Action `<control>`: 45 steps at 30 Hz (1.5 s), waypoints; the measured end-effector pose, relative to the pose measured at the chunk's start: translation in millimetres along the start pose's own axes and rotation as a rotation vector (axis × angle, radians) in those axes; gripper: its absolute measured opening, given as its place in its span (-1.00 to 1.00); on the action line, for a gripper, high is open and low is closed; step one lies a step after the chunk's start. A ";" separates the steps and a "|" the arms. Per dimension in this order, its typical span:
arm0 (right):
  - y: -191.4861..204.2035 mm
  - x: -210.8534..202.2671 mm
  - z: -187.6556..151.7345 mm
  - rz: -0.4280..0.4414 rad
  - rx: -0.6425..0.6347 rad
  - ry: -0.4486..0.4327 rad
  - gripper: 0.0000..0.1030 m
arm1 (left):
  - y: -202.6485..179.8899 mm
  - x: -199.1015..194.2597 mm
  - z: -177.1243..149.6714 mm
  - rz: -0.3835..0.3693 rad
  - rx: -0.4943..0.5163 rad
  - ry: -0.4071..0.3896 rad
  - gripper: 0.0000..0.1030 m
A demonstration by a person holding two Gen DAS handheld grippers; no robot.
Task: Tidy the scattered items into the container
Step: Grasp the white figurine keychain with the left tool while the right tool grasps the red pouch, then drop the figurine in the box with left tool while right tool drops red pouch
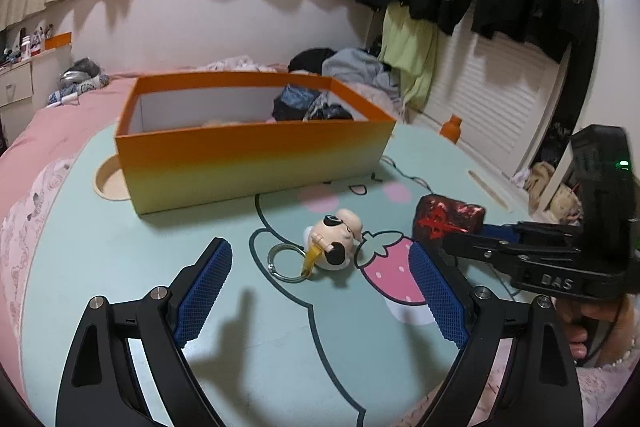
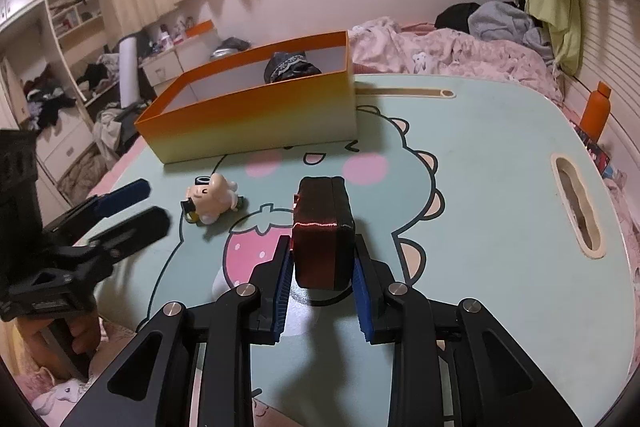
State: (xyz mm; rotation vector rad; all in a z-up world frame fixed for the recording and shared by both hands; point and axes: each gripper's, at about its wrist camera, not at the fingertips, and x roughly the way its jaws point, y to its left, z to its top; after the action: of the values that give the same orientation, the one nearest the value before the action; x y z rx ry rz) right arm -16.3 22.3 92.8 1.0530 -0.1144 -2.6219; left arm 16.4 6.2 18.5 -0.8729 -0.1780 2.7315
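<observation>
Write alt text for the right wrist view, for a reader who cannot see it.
The right claw is shut on a dark red foil-wrapped block on a pale green cartoon-printed table. Beyond stand an orange-rimmed open cardboard box and a small cream figurine keychain; the left claw hangs open at the left.

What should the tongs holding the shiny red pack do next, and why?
Probably lift it and carry it over to the orange box. The right tongs are already shut on the red pack, which sits low over the table, and the box is open on top with room inside. The left tongs are open near the toy keychain, so that one likely comes after.
</observation>
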 end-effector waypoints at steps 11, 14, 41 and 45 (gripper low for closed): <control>-8.1 1.4 1.0 0.002 0.017 -0.008 -0.48 | -10.8 29.1 2.6 -0.001 0.046 0.118 -0.33; -7.1 -4.9 1.0 0.016 0.014 -0.039 -0.48 | -3.8 10.1 2.7 -0.018 0.021 0.054 -0.33; 40.1 -4.1 72.6 0.085 -0.173 -0.114 -0.48 | 29.9 -39.3 72.1 0.027 0.011 -0.088 -0.33; 39.8 8.0 109.8 0.086 -0.171 -0.108 -0.48 | 41.1 -25.2 100.2 0.033 0.010 -0.064 -0.33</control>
State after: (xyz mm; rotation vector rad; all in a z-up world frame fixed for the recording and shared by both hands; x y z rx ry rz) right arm -86.9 -22.6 174.7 0.8313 0.0396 -2.5582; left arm -31.1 -43.9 105.7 -0.7933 -0.1641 2.7899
